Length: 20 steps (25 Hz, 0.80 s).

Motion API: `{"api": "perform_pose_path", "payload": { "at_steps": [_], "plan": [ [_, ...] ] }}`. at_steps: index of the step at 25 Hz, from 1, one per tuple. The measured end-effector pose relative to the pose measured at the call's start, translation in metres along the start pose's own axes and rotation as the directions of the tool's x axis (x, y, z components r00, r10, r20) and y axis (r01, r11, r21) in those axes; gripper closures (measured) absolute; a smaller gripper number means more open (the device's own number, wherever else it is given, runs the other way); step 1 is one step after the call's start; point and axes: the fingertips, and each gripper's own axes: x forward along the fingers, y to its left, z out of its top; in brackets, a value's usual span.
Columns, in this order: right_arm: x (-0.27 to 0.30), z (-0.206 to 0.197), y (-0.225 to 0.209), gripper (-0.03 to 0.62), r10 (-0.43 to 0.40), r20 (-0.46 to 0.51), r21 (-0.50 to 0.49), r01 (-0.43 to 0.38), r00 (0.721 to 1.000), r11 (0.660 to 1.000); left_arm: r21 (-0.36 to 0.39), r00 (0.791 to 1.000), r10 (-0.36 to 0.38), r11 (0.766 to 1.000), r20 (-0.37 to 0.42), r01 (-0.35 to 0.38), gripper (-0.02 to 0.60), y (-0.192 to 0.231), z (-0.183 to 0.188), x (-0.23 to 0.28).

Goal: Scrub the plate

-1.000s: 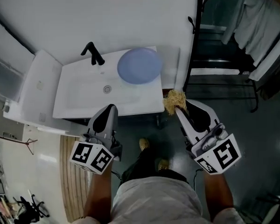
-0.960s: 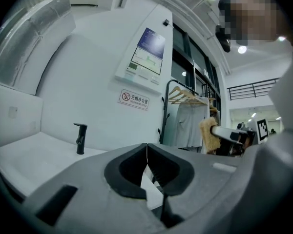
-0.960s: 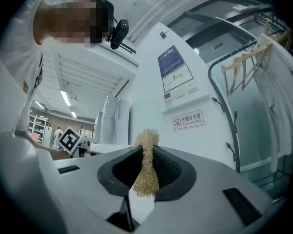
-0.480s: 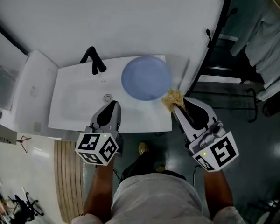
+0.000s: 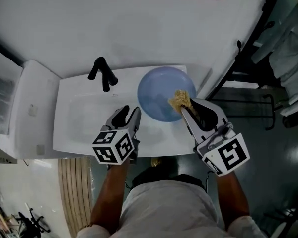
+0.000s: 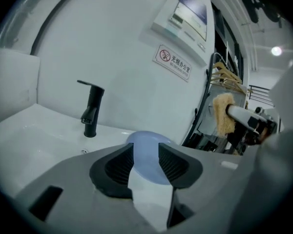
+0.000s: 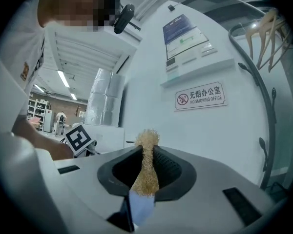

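A round blue plate (image 5: 159,90) lies at the right end of the white sink (image 5: 79,118). My right gripper (image 5: 185,106) is shut on a tan fibrous scrubber (image 5: 178,99), which hangs over the plate's right part; whether it touches the plate I cannot tell. In the right gripper view the scrubber (image 7: 147,172) stands pinched between the jaws, with the plate (image 7: 139,209) showing below. My left gripper (image 5: 128,114) hovers over the sink just left of the plate. Its jaws are opening, with nothing between them. The plate (image 6: 147,161) shows ahead through their gap.
A black faucet (image 5: 102,74) stands at the sink's back edge, left of the plate. A white box (image 5: 25,103) adjoins the sink on the left. A black metal rack (image 5: 238,66) stands to the right. A no-smoking sign (image 7: 201,97) hangs on the wall.
Both grippers have moved forward from the sink's front edge to over the basin. The scrubber now sits over the plate. The left jaws have gone from shut to apart.
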Motion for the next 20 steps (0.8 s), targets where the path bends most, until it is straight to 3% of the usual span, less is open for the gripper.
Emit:
{"api": "perform_pose_path", "payload": {
  "at_steps": [5,11,20],
  "plan": [
    [0.037,-0.019,-0.006,0.533,-0.02,-0.075,-0.035,0.017,0.997,0.999,-0.077,0.998,-0.024,0.997,-0.062,0.02,0.411,0.015,-0.007,0.032],
    [0.072,-0.041,-0.013,0.531,-0.035,-0.158,-0.077,0.023,0.987,0.997,-0.115,0.989,-0.031,0.993,-0.141,0.015,0.399,0.027,-0.021,0.059],
    [0.126,-0.088,-0.015,0.532,0.032,-0.333,-0.08,-0.062,0.942,0.995,-0.179,0.965,0.007,0.982,-0.26,-0.055,0.388,0.04,-0.054,0.08]
  ]
}}
